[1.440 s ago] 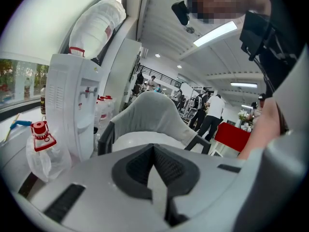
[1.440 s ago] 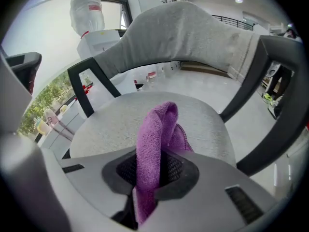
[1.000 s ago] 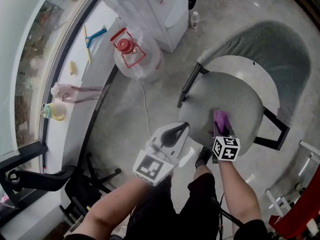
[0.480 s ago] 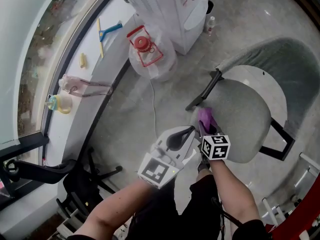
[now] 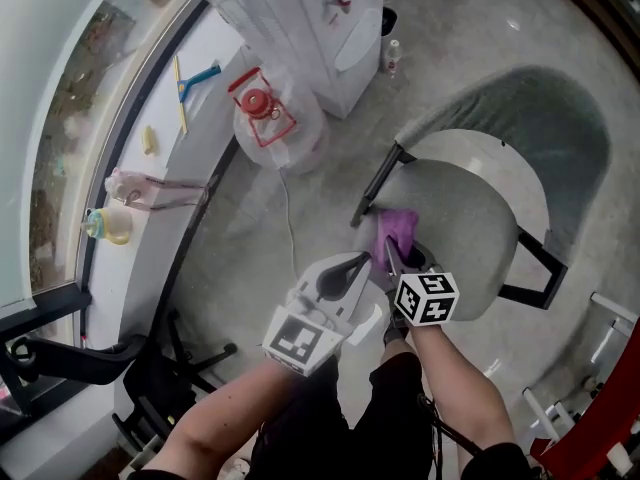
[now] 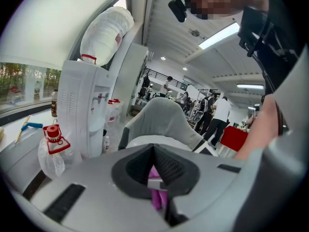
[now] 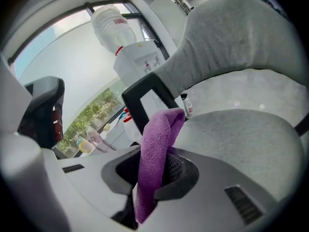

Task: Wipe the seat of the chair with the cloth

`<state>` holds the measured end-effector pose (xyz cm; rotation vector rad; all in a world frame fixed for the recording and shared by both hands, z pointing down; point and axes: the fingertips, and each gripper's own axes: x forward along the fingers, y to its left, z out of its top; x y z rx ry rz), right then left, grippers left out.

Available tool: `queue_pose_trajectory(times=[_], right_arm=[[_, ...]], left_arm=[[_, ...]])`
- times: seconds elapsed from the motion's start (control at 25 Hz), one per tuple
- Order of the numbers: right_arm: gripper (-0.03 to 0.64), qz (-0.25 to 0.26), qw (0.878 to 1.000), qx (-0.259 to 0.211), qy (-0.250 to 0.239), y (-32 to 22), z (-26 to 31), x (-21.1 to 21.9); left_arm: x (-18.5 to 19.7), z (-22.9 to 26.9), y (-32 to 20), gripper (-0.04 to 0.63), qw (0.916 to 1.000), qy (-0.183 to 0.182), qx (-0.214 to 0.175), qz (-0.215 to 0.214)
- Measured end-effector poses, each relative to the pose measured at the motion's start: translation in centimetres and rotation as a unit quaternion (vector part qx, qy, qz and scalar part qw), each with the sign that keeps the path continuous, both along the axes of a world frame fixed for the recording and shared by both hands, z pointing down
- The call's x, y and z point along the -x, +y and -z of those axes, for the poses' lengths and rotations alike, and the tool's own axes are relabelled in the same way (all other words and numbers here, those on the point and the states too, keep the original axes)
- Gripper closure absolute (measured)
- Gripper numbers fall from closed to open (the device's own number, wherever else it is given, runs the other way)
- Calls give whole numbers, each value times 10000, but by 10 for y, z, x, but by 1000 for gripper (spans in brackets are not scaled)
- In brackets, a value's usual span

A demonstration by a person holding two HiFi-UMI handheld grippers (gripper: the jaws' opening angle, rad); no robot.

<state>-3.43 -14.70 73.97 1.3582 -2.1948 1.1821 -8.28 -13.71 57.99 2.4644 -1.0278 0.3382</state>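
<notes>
- Polished concrete floor (image 5: 480, 28) lies under a grey chair (image 5: 480, 218). A water dispenser (image 5: 320, 28) and a red-capped water jug (image 5: 268, 108) stand well off the chair's left side.
- At the chair's front-left corner, just beside its black armrest (image 7: 145, 105), the right gripper (image 5: 395, 253) is clamped on a purple cloth (image 5: 397, 230). The cloth's folded top droops over onto the seat (image 7: 241, 134).
- Just off the chair's front edge, the left gripper (image 5: 368, 258) has its jaws closed together on nothing. It points towards the cloth.
</notes>
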Motion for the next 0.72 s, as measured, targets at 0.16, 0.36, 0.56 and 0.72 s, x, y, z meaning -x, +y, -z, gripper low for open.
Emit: queue_pose_trajectory(times=[0.16, 0.36, 0.56, 0.72], right_arm=[[549, -706, 9974, -70, 140, 5, 14, -71], [549, -1479, 9878, -8, 484, 27, 22, -166], [549, -2204, 9700, 158, 1016, 49, 15, -250], [549, -2724, 9517, 378, 1364, 65, 0, -299]], left_arm=[[-34, 8, 0, 588, 9997, 70, -37, -238], [-84, 15, 8, 588, 9977, 78, -54, -666], [-122, 20, 9, 588, 9953, 146, -93, -956], [-138, 14, 11, 588, 9940, 79, -75, -1088]])
